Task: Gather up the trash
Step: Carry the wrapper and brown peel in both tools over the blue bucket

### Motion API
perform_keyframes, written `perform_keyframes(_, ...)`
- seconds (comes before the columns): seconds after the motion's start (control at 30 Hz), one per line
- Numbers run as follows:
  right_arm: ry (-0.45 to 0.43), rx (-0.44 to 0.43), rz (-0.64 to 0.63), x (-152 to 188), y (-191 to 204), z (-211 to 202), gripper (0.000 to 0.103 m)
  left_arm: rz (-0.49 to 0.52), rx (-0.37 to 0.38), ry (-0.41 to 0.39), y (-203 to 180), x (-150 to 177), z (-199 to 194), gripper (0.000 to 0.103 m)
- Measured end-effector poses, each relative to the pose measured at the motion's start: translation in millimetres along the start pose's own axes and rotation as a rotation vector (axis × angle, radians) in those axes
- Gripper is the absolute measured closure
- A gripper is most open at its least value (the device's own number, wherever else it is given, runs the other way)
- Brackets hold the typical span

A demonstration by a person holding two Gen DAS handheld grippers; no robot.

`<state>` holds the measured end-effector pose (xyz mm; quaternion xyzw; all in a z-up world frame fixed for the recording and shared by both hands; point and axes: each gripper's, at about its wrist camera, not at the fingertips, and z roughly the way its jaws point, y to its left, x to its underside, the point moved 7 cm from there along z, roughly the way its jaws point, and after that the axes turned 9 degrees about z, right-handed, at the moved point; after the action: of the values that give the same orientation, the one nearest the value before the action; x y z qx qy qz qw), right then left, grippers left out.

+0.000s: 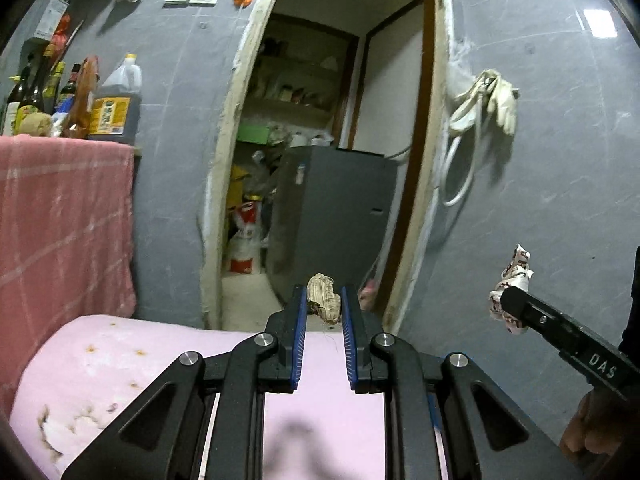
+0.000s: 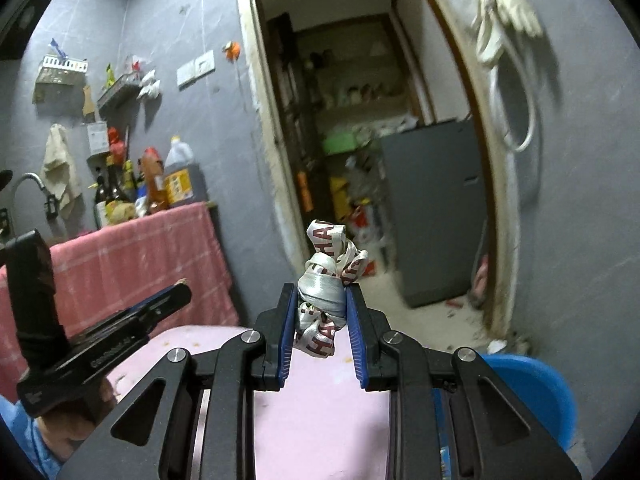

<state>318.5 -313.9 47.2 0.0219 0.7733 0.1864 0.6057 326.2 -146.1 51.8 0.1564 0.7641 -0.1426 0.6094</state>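
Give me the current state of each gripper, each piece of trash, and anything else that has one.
left gripper: shut on crumpled brown paper, lifted off the pink surface
right gripper: shut on crumpled printed ribbon, held up
doorway: open
gloves: hanging on wall
blue bin: open

Above the matt pink foam pad (image 2: 320,400), crumpled brownish paper (image 1: 324,298) looks rough, the printed ribbon wad (image 2: 326,288) satiny, and the pink towel (image 1: 60,220) beside it soft woven cloth.

pink counter (image 1: 120,360) with brown stains; pink cloth (image 1: 60,216) checked in white; white ribbon (image 2: 326,280) lettered red; tan paper wad (image 1: 324,298); blue tub (image 2: 532,384) at 4 o'clock.
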Motion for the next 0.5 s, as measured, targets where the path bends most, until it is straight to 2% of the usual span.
perform_keyframes(0.2,-0.073,0.085,-0.027,-10.8,-22.2,-19.6,0.081,0.002,0.054,-0.02,-33.5,-10.5,3.3,0.089)
perform_keyframes(0.5,-0.089,0.164,-0.001,-10.9,-64.0,-35.2,0.081,0.027,0.116,0.013,-78.3,-3.0,21.2,0.089)
